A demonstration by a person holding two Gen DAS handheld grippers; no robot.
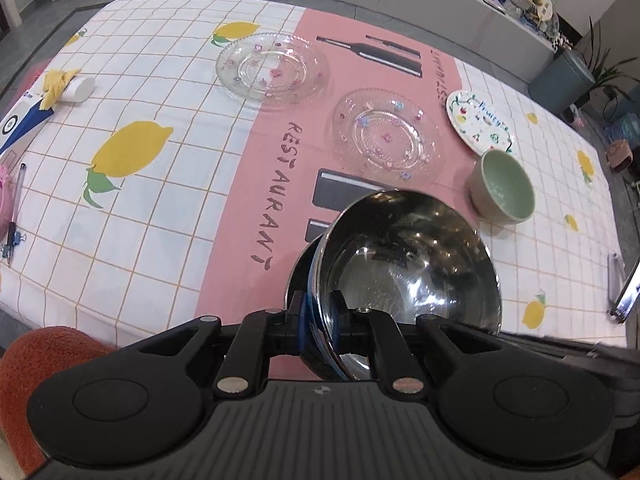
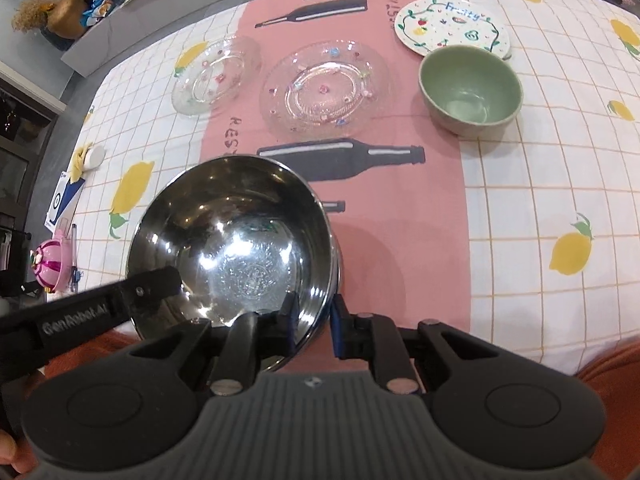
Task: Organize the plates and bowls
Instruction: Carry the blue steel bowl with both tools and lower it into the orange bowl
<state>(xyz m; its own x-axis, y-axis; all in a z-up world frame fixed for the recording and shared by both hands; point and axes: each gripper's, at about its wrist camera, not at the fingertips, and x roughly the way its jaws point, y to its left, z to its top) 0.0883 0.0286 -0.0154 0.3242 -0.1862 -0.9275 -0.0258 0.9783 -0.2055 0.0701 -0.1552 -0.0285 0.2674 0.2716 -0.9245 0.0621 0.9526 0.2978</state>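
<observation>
A shiny steel bowl [image 1: 408, 264] [image 2: 236, 240] hangs tilted just above the pink strip of the tablecloth, with a second steel rim nested under it. My left gripper [image 1: 318, 306] is shut on its near rim. My right gripper [image 2: 314, 310] is shut on the rim on the other side, and in the right wrist view the left gripper [image 2: 160, 286] reaches in from the left. Beyond lie two clear glass plates [image 1: 272, 66] [image 1: 386, 130] with coloured dots, a white "Fruity" plate [image 1: 480, 122] [image 2: 452, 26] and a green bowl [image 1: 502, 188] [image 2: 470, 90].
A lemon-print cloth [image 1: 152, 216] covers the table. At its left edge are a pen [image 1: 16, 208], a pink toy [image 2: 50, 264], a blue-white box [image 1: 20, 124] and a white roll [image 1: 80, 88]. A phone [image 1: 624, 292] leans at the right edge. Orange fabric [image 1: 36, 360] is near me.
</observation>
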